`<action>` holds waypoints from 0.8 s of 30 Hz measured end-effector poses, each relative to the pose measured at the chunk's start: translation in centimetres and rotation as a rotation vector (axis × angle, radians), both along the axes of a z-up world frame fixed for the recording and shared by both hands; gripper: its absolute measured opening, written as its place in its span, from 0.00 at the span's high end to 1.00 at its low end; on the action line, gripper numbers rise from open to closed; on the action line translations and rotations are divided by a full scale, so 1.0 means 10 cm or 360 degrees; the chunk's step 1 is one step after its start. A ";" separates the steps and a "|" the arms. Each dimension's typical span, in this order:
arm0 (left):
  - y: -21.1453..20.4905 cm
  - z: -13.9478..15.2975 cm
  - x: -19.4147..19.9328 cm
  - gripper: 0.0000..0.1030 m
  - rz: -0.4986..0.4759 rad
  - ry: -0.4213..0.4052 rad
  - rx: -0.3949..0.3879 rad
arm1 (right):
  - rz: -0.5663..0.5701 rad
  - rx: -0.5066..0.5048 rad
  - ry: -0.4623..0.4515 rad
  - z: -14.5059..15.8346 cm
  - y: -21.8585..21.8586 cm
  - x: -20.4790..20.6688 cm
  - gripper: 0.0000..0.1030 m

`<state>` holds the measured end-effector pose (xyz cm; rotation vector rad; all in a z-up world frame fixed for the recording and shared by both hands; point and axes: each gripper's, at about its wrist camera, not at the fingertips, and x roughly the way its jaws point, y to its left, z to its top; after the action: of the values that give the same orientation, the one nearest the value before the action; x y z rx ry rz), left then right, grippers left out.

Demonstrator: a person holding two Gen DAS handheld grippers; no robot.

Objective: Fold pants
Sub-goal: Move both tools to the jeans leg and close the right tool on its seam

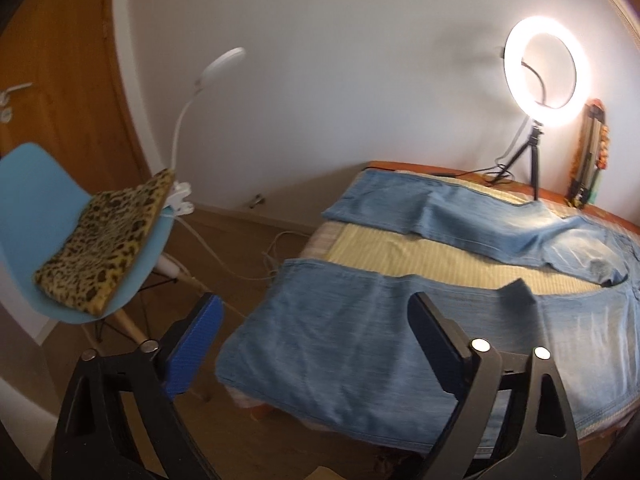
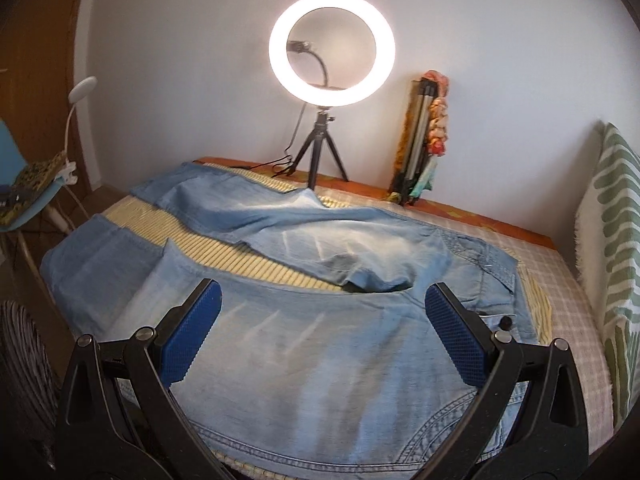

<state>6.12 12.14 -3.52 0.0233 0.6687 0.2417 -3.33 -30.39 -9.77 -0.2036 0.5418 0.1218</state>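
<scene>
Light blue jeans [image 1: 360,340] lie spread on a bed, the two legs apart in a V with a yellow striped mat [image 1: 420,256] showing between them. My left gripper [image 1: 316,308] hovers open above the near leg's hem end, nothing between its blue pads. In the right wrist view the same jeans [image 2: 320,360] fill the foreground, waistband nearest the camera. My right gripper [image 2: 324,300] stands open above the seat and crotch area, its pads apart from the cloth.
A lit ring light on a tripod [image 2: 332,48] stands at the bed's far edge by the wall, beside a folded stand [image 2: 420,140]. A blue chair with a leopard cushion [image 1: 104,240] and a clip lamp [image 1: 220,64] stand left. A green-patterned pillow [image 2: 612,240] lies right.
</scene>
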 end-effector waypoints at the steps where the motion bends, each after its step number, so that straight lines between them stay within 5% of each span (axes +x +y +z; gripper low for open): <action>1: 0.08 -0.01 -0.01 0.13 0.0030 0.0011 -0.0005 | 0.0035 -0.0021 0.0018 -0.04 0.06 0.00 0.00; 12: 0.46 0.04 0.06 0.22 0.0095 -0.0016 0.0004 | 0.0216 -0.0121 0.0032 -0.12 0.38 0.05 0.00; 24: 0.29 0.37 1.09 0.30 -0.0103 -0.0054 0.0050 | 0.0206 -0.0070 0.0042 0.27 0.32 1.10 0.04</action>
<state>16.98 15.04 0.16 0.0709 0.6296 0.1900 7.70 -27.15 -7.05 -0.2804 0.5576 0.2389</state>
